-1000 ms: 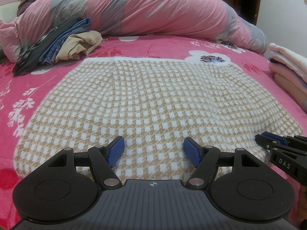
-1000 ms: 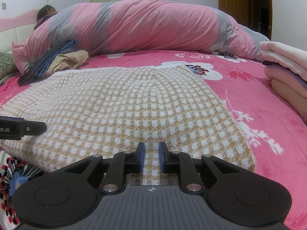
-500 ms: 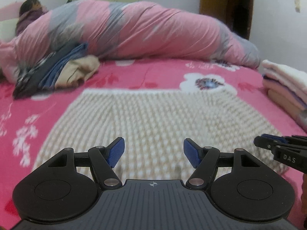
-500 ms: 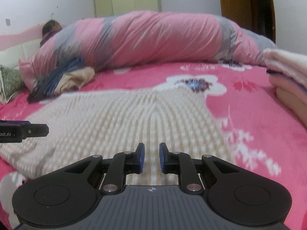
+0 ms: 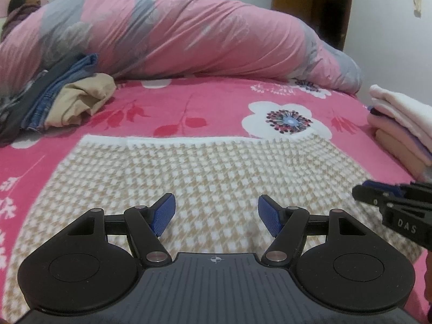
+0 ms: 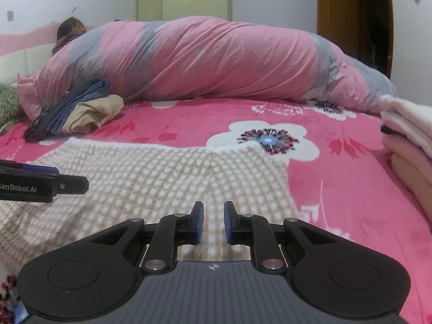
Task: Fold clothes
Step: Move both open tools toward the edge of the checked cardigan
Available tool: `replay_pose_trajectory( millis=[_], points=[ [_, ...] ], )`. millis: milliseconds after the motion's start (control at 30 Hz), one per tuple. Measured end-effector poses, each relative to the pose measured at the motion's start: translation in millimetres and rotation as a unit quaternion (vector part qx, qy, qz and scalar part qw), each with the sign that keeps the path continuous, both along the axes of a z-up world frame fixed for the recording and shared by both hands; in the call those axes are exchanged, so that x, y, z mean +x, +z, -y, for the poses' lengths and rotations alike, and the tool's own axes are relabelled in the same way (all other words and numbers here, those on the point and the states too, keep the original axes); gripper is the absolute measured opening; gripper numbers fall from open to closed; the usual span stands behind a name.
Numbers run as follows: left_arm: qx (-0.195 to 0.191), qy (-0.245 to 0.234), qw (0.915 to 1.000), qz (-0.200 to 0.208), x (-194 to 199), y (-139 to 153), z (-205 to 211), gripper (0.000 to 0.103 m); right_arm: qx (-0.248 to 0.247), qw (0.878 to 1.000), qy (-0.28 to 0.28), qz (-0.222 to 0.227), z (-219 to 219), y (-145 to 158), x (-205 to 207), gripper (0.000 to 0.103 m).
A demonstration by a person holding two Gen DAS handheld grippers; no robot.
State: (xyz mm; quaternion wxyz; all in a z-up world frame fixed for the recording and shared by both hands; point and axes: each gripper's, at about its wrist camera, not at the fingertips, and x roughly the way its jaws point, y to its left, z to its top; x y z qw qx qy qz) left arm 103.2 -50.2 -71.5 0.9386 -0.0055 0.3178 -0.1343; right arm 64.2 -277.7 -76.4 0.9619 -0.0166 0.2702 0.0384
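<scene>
While the checked knit garment (image 5: 205,178) lies flat across the bed (image 5: 189,108), its long axis running side to side, both claws hover over its near edge. The left claw (image 5: 216,213) gapes wide and empty above the near middle; the right claw (image 6: 213,221), narrowly parted and gripping nothing, sits nearer the garment's right edge.

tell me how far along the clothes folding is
Done: a folded stack of pink and cream clothes at the right. In hand: nothing; the beige-and-white checked knit garment lies flat, both claws empty above it. Left: that garment, plus the jumbled denim and tan pile.
</scene>
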Motion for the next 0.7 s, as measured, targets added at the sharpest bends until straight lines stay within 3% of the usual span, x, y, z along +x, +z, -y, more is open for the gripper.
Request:
replay_pose_trajectory(
  millis=[167,300,433,567,700],
  points=[
    [0.013,0.015,0.9995,-0.023,20.1,-14.7,2.0,0.069,-0.009,1.0,-0.003,-0.003,12.5,-3.2,35.0,0.016],
    [-0.012,0.019,0.9993,-0.03,23.8,-23.7,-6.4,0.072,-0.017,0.999,-0.031,-0.035,31.7,-19.7,64.0,0.014],
    [-0.014,0.017,0.9994,-0.026,21.9,-25.5,-8.2,0.072,0.007,0.998,-0.052,-0.044,43.1,-16.9,73.6,0.01],
    [-0.015,0.017,0.9994,-0.026,22.1,-25.5,-8.1,0.072,0.023,0.999,-0.022,-0.012,29.7,4.2,79.0,0.01],
    [-0.017,0.015,0.9994,-0.025,22.4,-25.5,-8.9,0.072,0.017,0.999,-0.018,-0.041,21.4,-11.0,111.2,0.01]
  ],
)
